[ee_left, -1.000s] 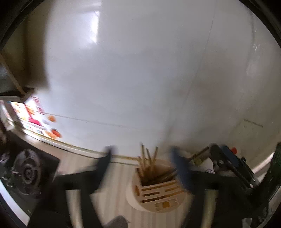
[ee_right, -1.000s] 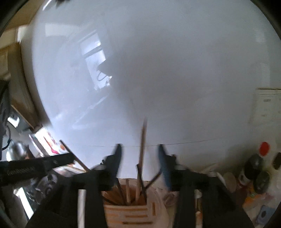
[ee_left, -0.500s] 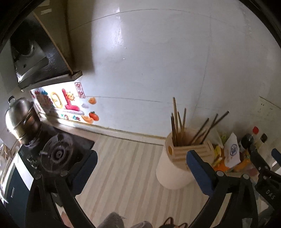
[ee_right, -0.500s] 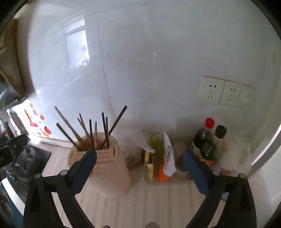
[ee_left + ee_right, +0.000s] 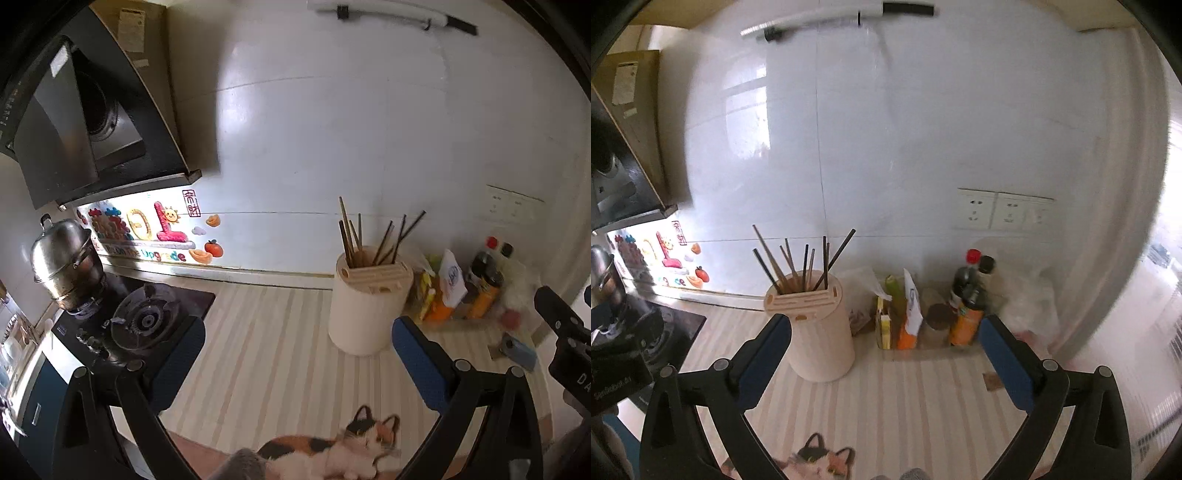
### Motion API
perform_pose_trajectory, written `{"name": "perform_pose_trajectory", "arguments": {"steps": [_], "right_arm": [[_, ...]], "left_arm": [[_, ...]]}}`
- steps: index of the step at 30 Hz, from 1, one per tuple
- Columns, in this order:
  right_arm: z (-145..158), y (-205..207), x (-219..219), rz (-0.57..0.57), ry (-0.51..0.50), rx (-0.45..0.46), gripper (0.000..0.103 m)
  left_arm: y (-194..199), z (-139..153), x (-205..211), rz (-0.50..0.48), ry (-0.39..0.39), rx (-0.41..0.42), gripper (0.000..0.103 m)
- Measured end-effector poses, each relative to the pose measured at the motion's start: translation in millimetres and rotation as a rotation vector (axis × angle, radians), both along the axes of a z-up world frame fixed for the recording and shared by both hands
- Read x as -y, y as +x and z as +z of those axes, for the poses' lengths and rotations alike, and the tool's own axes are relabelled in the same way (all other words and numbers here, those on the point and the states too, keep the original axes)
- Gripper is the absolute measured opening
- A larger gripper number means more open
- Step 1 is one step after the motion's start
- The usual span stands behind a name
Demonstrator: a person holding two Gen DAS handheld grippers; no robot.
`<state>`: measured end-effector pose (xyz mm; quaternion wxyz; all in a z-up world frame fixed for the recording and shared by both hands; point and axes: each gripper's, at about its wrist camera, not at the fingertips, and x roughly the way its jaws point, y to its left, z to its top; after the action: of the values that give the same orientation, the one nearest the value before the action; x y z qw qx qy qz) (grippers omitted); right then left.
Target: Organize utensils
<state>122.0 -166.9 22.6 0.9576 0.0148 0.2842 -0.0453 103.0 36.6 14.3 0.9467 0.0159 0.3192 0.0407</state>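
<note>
Only the left wrist view showed the steel pot (image 5: 66, 258) and gas burner (image 5: 146, 321); only the right showed two wall sockets (image 5: 1004, 210). The utensil holder (image 5: 816, 328) stood on the striped table (image 5: 923, 398), holding roughly ten chopsticks (image 5: 809, 264). Both the left tool (image 5: 295, 365) and right tool (image 5: 882, 354) were spread wide, holding nothing.

Chopsticks (image 5: 798, 262) in holder (image 5: 816, 328); bottles (image 5: 967, 295) right; stove (image 5: 144, 325) left.

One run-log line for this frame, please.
left gripper: open, empty | right gripper: open, empty | chopsticks: upright in holder | counter: no loose utensils seen
</note>
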Motion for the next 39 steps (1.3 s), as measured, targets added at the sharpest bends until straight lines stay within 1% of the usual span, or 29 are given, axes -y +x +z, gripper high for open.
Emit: {"name": "perform_pose_trajectory", "arguments": {"steps": [3,6,8,11,15,24,31,39], "right_arm": [[11.7,-34.0,-8.2,-0.001,0.01,0.009,0.103],[24.1,-66.6,-16.8,-0.013,-0.011,0.037,0.103],[30.2,-83.5,-18.8,-0.017,-0.008,0.049,0.103],[38.9,-109.3,-22.9,-0.029,-0.005,0.068,0.103],[47.7,-134.3,-27.3,-0.033,0.006,0.079,0.103],[60.5,-160.1,-31.1,-0.047,-0.016,0.094,0.103],[60.6,-166.8,-30.7,-0.029,-0.01,0.083,0.103],[63.0,-172.5,-29.6,-0.029,-0.025,0.092,0.103]], "left_arm": [[-27.5,7.3,-7.6,-0.017,-0.007,0.013,0.103],[-49.8,14.0,-12.5,-0.031,-0.01,0.033,0.103],[-65.0,19.4,-15.7,-0.044,-0.013,0.042,0.103],[-82.3,25.5,-19.4,-0.052,-0.017,0.055,0.103],[-96.9,30.0,-21.3,-0.068,-0.027,0.052,0.103],[-114.3,35.5,-23.0,-0.074,-0.047,0.06,0.103],[-121.2,39.0,-20.3,-0.07,-0.043,0.073,0.103],[-125.8,40.5,-18.7,-0.061,-0.037,0.084,0.103]]}}
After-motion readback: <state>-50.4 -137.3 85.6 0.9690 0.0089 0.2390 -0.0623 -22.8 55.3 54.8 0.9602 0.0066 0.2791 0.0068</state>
